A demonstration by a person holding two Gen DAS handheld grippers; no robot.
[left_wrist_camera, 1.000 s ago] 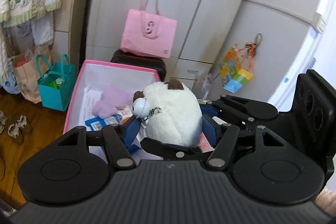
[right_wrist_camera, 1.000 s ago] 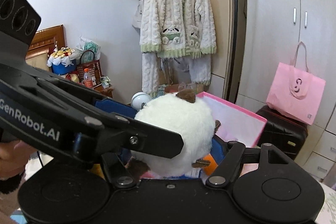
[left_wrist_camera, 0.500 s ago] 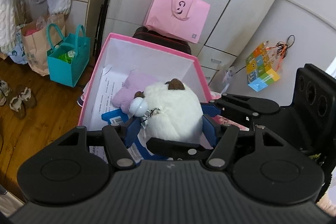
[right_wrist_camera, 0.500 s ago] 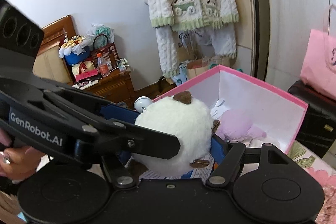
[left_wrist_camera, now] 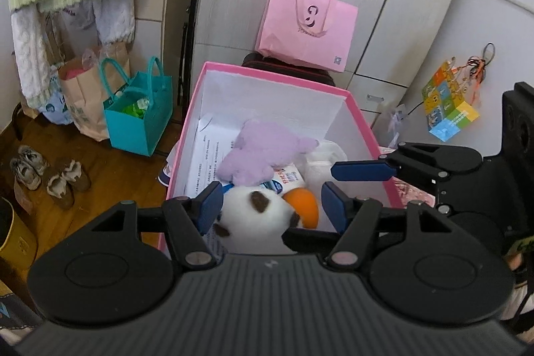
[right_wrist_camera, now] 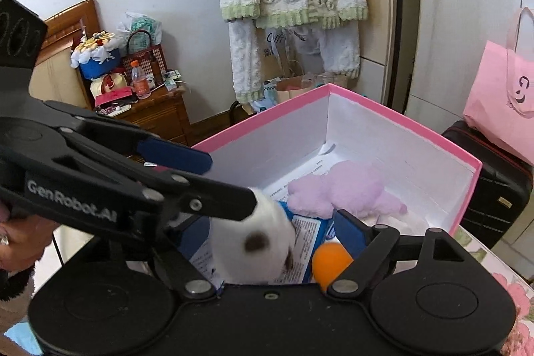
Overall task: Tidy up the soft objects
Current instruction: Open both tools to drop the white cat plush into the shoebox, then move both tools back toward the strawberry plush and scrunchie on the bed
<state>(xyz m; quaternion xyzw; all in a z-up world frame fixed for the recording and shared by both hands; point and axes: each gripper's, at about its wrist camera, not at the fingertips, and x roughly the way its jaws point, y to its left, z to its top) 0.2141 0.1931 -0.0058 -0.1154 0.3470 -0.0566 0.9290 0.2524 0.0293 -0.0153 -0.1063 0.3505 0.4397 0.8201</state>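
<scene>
The white plush toy (left_wrist_camera: 253, 222) that both grippers were clamping a second ago is now dropping into the pink box (left_wrist_camera: 267, 72), blurred, beside the purple plush (left_wrist_camera: 263, 152). Left gripper (left_wrist_camera: 270, 204) and right gripper (right_wrist_camera: 273, 226) are both spread apart, straddling it from above.

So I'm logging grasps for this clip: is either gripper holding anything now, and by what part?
Nothing is held. The left gripper and right gripper both stand open, and the white plush sits blurred between the fingers inside the pink box, apparently released.
</scene>
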